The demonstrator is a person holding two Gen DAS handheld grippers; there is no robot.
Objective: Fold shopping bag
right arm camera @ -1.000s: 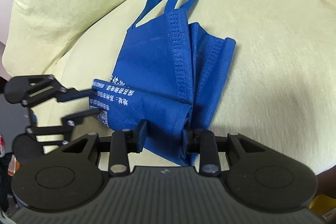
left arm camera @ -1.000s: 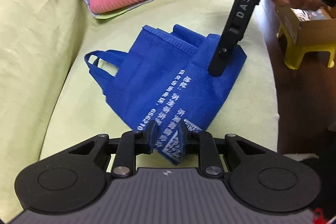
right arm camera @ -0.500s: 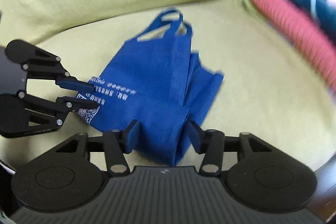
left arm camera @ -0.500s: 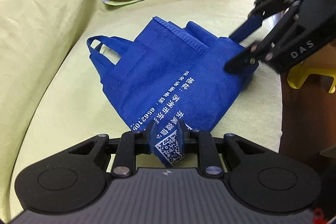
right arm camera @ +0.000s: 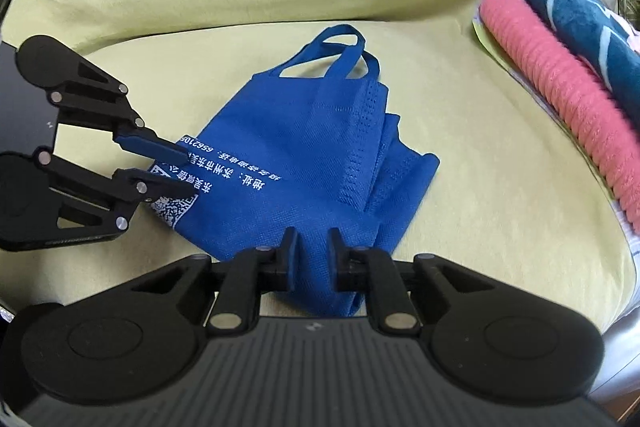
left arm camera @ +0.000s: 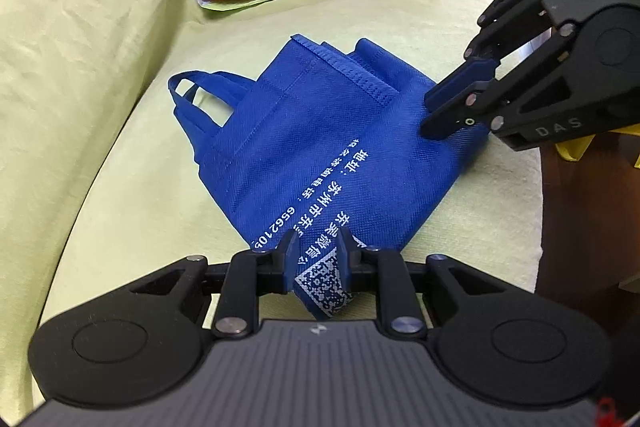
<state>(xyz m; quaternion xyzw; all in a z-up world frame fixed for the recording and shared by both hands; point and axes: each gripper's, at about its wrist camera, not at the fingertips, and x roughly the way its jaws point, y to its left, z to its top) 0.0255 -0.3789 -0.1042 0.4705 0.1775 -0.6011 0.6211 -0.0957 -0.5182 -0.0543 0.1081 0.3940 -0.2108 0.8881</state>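
The right gripper [right arm camera: 313, 247], spread wider half a second ago, has just closed onto the blue shopping bag's [left arm camera: 332, 147] corner. The left gripper [left arm camera: 318, 251] still pinches the printed corner; the bag lies on the green sofa [left arm camera: 100, 107].

The left tongs [left arm camera: 318, 250] pinch the printed corner of the blue bag [left arm camera: 332, 147], pointing steeply down; the right tongs [right arm camera: 311, 251] (jaws just closing) grip the bag's neighbouring plain corner, angled down toward the bag from the other side
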